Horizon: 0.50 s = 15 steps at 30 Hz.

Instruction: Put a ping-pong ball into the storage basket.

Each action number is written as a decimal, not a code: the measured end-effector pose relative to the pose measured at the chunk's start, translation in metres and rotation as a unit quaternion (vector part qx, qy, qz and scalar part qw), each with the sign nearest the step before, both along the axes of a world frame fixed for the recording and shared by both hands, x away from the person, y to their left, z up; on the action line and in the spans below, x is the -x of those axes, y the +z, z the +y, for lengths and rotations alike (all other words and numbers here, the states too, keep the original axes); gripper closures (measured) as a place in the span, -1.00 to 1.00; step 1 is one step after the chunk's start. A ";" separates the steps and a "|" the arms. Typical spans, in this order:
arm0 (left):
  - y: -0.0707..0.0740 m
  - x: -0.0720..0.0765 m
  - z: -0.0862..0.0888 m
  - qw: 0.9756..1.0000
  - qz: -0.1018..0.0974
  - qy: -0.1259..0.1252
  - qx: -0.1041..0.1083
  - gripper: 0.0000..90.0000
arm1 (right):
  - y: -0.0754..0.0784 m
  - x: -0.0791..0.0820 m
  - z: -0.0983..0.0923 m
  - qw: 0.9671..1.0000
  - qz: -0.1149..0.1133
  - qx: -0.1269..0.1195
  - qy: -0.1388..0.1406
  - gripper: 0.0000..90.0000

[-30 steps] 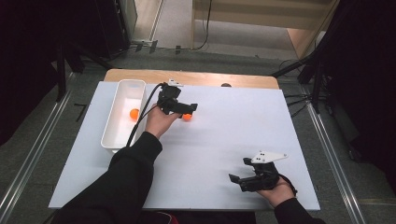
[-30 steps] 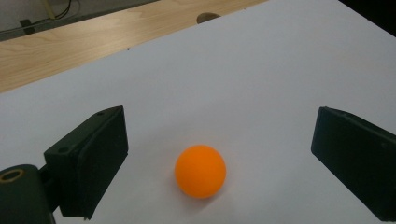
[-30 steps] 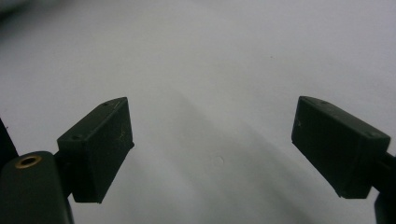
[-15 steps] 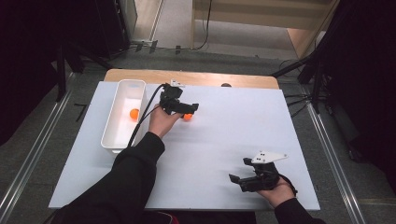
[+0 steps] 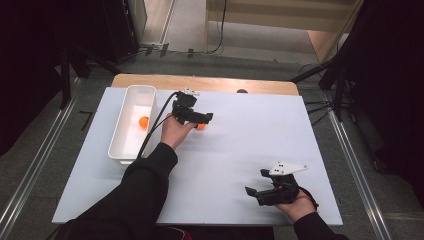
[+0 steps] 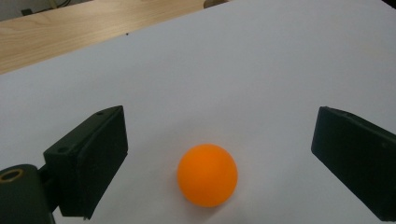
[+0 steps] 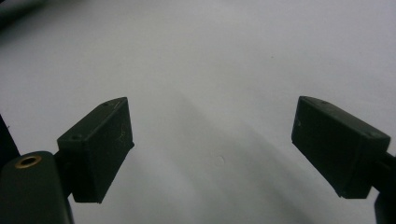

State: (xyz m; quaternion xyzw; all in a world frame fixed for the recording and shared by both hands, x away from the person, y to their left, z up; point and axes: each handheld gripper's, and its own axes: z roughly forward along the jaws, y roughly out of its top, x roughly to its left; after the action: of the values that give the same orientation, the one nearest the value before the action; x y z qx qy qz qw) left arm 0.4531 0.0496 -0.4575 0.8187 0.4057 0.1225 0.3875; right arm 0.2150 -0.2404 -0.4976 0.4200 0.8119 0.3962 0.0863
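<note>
In the high view, the left hand-held gripper (image 5: 204,120) sits at about eleven o'clock on the white tabletop (image 5: 240,150), straddling an orange ball (image 5: 201,126). A second ball (image 5: 144,121) lies in the white tray (image 5: 120,150) just beside it at nine o'clock. The right hand-held gripper (image 5: 252,192) rests at five o'clock.

In the left gripper view, the jaws stand wide apart, the orange ball (image 6: 208,175) between them, untouched.

In the right gripper view, the jaws stand wide apart over bare tabletop (image 7: 210,70).

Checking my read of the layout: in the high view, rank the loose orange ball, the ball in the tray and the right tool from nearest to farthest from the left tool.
1. Loose orange ball: on the table, right at the left tool.
2. Ball in the tray: to its left, inside the white tray.
3. Right tool: at the near right corner.
</note>
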 end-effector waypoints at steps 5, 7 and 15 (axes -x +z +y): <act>-0.004 -0.001 -0.002 1.000 0.004 0.004 -0.002 -0.91 | 0.000 0.000 0.000 1.000 0.000 0.001 0.001 -0.75; -0.006 -0.001 -0.002 1.000 0.006 0.005 -0.008 -0.91 | 0.000 0.000 0.000 1.000 0.000 -0.001 0.000 -0.75; -0.013 -0.003 -0.003 1.000 0.016 0.005 -0.018 -0.91 | 0.000 0.000 -0.001 1.000 0.000 -0.001 0.000 -0.75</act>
State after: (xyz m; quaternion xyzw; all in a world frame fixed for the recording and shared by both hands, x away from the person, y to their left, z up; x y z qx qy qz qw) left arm 0.4558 0.0470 -0.4707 0.8253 0.4136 0.1191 0.3656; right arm 0.2152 -0.2411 -0.4973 0.4201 0.8115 0.3971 0.0853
